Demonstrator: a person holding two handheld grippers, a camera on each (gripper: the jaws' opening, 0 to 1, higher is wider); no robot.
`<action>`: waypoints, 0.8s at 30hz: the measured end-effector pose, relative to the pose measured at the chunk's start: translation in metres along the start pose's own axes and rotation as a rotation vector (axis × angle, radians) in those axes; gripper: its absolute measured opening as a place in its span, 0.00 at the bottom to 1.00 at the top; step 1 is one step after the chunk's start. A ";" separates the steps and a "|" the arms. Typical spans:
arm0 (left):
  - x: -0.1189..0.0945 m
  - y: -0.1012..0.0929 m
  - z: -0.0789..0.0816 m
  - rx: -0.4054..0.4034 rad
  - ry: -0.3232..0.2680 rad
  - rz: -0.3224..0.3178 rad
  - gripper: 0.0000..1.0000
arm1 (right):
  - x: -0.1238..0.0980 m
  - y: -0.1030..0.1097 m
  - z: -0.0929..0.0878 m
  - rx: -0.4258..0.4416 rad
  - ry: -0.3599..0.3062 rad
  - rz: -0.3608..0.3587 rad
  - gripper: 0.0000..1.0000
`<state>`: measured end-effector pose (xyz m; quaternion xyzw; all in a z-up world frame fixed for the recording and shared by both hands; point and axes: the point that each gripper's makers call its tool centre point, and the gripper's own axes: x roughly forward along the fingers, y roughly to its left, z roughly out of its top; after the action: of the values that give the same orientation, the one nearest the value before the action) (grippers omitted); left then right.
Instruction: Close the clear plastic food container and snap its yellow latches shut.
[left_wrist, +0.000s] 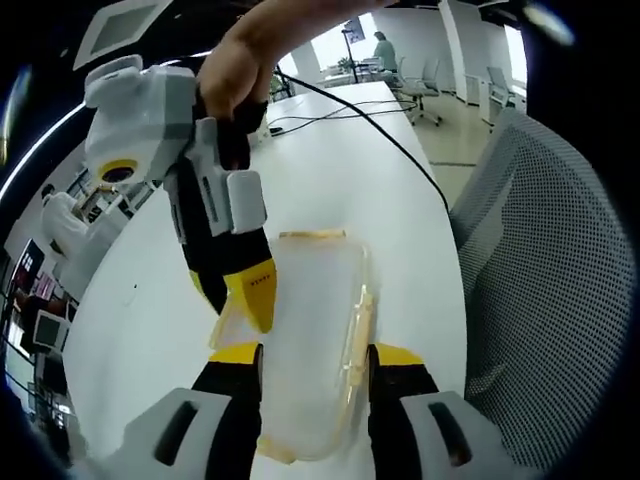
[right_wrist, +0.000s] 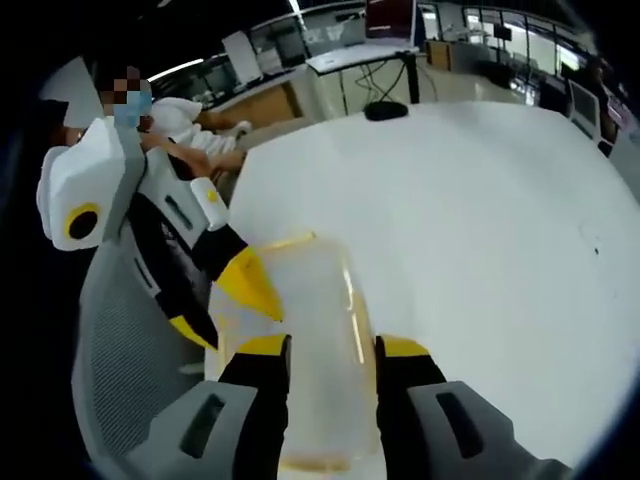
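Low centre of both views, the clear container (left_wrist: 310, 330) sits on the white worktop (left_wrist: 330, 160), lid apparently down. My left tongs (left_wrist: 315, 355) and right tongs (right_wrist: 325, 345) straddle it, spread. I need to press each yellow latch (left_wrist: 357, 335) squarely, steadying the opposite side.

Both grippers (left_wrist: 310, 355) (right_wrist: 325, 350) — jaws apart
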<state>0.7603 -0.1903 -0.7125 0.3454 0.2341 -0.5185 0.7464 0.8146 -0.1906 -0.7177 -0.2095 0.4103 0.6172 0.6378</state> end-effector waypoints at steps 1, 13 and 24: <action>-0.002 0.000 0.000 -0.018 -0.005 -0.001 0.36 | -0.001 0.000 0.002 0.004 -0.012 -0.007 0.30; -0.018 0.015 -0.008 -0.111 -0.019 0.034 0.41 | -0.023 0.004 0.003 0.014 -0.083 -0.092 0.35; -0.025 0.031 -0.020 -0.210 -0.021 0.071 0.47 | -0.040 0.009 -0.019 0.048 -0.112 -0.198 0.47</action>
<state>0.7803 -0.1530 -0.6991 0.2677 0.2668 -0.4680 0.7988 0.8052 -0.2291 -0.6951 -0.1986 0.3661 0.5520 0.7224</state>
